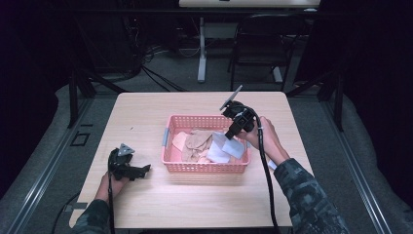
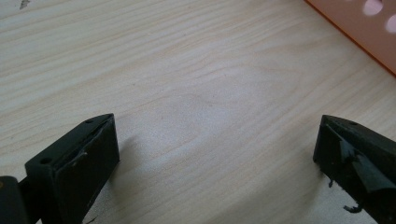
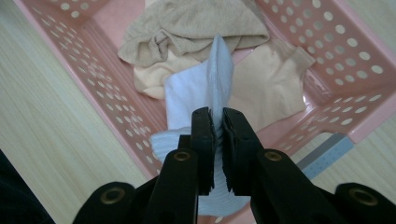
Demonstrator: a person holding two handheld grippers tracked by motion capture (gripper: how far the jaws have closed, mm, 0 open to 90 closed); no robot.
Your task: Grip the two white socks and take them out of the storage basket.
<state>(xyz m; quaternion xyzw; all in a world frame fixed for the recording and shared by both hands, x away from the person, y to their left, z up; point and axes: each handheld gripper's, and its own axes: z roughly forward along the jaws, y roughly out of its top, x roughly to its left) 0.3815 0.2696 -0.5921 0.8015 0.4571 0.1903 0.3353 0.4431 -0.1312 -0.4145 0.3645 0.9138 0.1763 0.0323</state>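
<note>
Resting nearest the camera on the wooden table [image 1: 146, 204], the left gripper [image 1: 127, 165] is lying low beside the pink basket [image 1: 168, 141], its jaws standing wide apart with nothing between them over bare wood, seemingly waiting its turn. Moving rightward, the basket is holding beige socks [image 1: 195, 144] heaped loosely on its floor. Further right, the right gripper [image 3: 217, 128] is pinching a white sock [image 3: 205, 88] by a fold, jaws pressed tight on the cloth, and is hanging above the basket's right end, probably so the sock can come clear of the pile while its lower part is lying among the others
</note>
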